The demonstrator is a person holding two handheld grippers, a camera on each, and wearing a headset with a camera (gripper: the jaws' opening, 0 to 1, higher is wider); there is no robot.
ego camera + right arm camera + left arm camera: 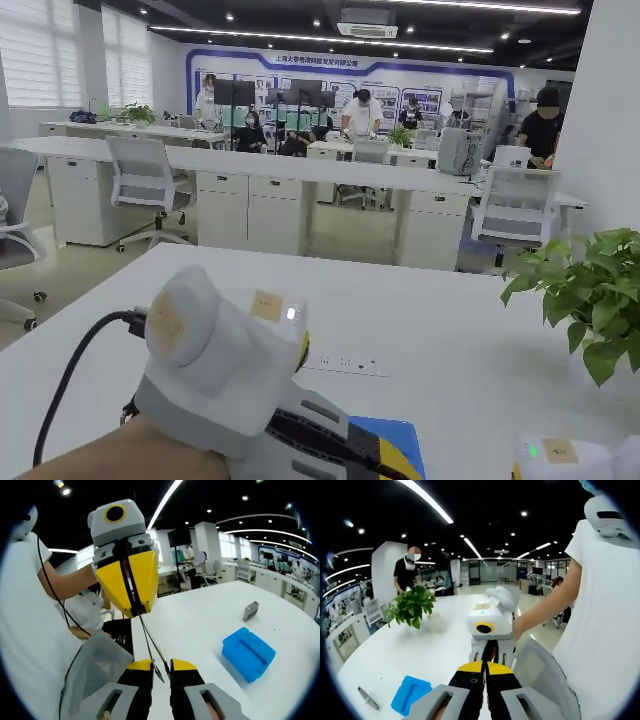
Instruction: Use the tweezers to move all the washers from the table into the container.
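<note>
Gripping one pair of tweezers in mid-air, well apart from the one blue container. Pinched at one end in the left gripper, yellow jaws pressed together on it. Passing at the other end between the jaws of the right gripper, a slit apart; cannot tell whether touching. Two grippers, facing tip to tip. Resting on the white table with the container: near it, one small grey metal block; far beyond it, one potted plant.
</note>
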